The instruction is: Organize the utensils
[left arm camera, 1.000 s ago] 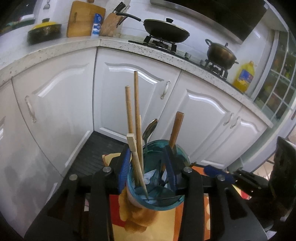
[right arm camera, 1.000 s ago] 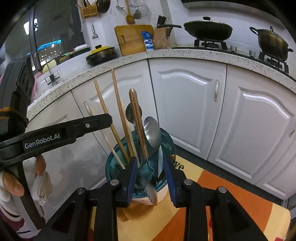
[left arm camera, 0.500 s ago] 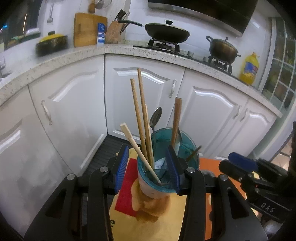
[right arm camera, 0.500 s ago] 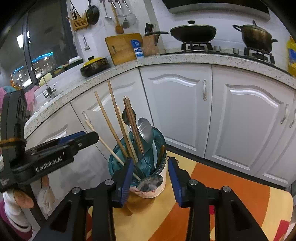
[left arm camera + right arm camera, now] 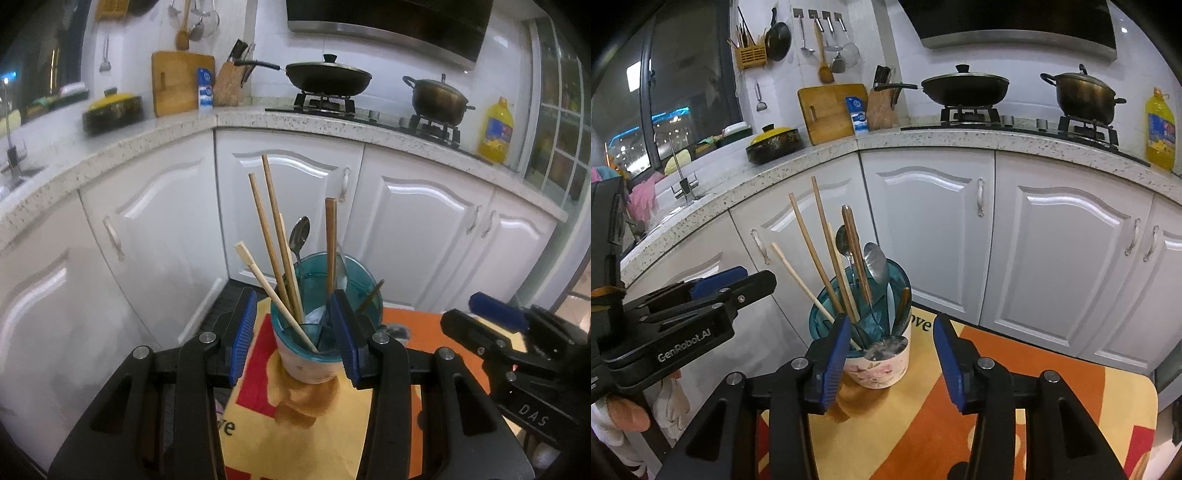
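A teal-lined floral utensil cup stands on an orange and yellow patterned table. It holds wooden chopsticks, a wood-handled utensil and metal spoons. My left gripper is open, with the cup between and beyond its blue pads, not gripped. My right gripper is open and empty just in front of the cup. Each gripper shows in the other view, the right one and the left one.
White cabinet doors stand close behind the table under a speckled counter. On the counter are a wok, a pot, an oil bottle, a cutting board and a knife block.
Both grippers have drawn back from the cup and risen a little. The right jaws have opened wider; the cup and its utensils stay on the table.
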The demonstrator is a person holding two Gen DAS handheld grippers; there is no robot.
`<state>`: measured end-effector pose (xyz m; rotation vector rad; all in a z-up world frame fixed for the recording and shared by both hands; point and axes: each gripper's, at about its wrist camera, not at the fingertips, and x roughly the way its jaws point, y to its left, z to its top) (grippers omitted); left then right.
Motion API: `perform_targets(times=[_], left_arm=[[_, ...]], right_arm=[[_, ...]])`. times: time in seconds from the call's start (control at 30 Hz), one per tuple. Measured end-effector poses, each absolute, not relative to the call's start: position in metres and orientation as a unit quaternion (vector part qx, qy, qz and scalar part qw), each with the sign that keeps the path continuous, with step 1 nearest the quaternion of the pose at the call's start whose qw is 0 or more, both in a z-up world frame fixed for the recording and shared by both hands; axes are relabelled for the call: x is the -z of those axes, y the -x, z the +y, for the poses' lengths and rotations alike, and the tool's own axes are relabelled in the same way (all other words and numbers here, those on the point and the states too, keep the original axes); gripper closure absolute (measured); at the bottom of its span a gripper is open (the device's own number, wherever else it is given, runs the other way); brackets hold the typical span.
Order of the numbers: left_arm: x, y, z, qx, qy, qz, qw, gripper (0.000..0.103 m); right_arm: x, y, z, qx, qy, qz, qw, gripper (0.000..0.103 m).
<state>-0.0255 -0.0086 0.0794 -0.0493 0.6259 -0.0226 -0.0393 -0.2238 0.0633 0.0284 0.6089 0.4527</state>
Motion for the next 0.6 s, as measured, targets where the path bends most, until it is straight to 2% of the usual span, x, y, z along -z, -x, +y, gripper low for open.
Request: perform_targets(times=[0.13, 0.6], left_arm=[[-0.0801, 0.0316, -0.0151, -0.004, 0.005, 0.305, 0.952, 0.062], [-0.0770, 0.0364, -0.0150, -0.011, 0.008, 0.308, 0.951, 0.063]], right_arm=[[-0.0656, 0.0434, -0.2274, -0.214, -0.020, 0.290, 0.933, 0.049], [-0.0623, 0.0481, -0.2229, -0.204, -0.006, 0.287, 0.936, 0.041]])
